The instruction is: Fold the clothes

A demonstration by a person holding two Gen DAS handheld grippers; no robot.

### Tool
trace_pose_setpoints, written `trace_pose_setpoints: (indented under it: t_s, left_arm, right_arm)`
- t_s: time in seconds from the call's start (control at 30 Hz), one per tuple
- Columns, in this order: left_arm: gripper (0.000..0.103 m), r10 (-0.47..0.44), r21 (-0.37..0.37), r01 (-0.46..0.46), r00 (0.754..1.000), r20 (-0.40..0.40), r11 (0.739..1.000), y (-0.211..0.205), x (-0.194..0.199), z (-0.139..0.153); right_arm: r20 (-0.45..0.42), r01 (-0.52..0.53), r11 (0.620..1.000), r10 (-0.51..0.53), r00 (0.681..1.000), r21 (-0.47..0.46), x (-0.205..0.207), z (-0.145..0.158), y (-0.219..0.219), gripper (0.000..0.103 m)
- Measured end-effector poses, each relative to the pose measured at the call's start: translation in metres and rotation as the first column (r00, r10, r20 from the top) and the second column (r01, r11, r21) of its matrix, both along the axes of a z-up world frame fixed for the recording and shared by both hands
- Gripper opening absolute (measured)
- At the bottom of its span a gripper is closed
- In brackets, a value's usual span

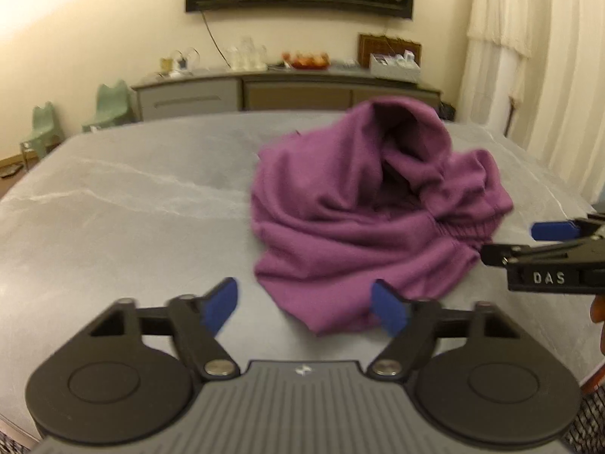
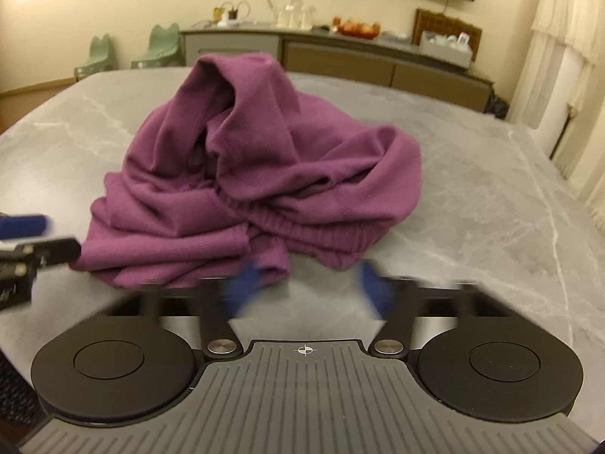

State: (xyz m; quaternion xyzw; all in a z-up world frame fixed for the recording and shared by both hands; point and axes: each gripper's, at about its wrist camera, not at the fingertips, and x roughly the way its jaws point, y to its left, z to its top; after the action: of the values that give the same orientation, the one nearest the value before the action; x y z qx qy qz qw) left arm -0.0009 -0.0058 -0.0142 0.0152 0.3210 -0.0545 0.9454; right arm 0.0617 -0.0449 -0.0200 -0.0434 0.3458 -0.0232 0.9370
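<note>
Purple fleece garment (image 1: 363, 212) sits crumpled in a soft heap, elastic waistband showing, on the grey marbled table (image 1: 124, 204). Left gripper (image 1: 304, 308) and right gripper (image 2: 302, 287): blue-padded fingers spread wide, both empty, just short of the heap

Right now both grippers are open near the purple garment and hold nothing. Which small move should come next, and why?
Probably ease the left gripper forward and close it on the near edge of the purple garment. The garment lies crumpled in a heap on the grey table, so it must be spread before any fold. The jaws stand open and the edge sits just ahead of them. The right gripper is open too.
</note>
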Motion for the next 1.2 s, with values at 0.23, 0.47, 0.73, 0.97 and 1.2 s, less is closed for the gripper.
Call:
trace_pose_setpoints:
  t_s: [0.23,0.47,0.73,0.97,1.2]
  left_arm:
    - [0.09,0.004,0.001,-0.004,1.0,0.004,1.0,0.01,0.009,0.019]
    - [0.103,0.0,-0.021,0.002,0.994,0.113,1.0,0.031,0.046,0.058]
    - [0.089,-0.031,-0.201,0.011,0.995,-0.095,0.98,0.048,0.083,-0.003]
    - [0.095,-0.062,-0.096,0.067,0.996,0.061,0.993,0.043,0.074,0.022]
    - [0.103,-0.133,-0.043,0.141,0.98,0.146,0.989,0.033,0.059,0.032]
  right_arm:
    - [0.016,0.031,0.999,-0.032,0.999,0.042,0.011,0.002,-0.013,0.091]
    - [-0.009,0.215,0.914,-0.226,0.974,0.345,0.059,-0.003,-0.075,0.093]
    - [-0.063,0.218,0.897,-0.21,0.976,0.385,0.101,-0.026,-0.058,0.048]
    - [0.37,-0.026,0.895,-0.157,0.916,0.446,0.062,0.084,-0.057,0.017]
    - [0.459,-0.215,0.914,0.035,0.888,0.345,0.071,0.128,-0.023,0.017]
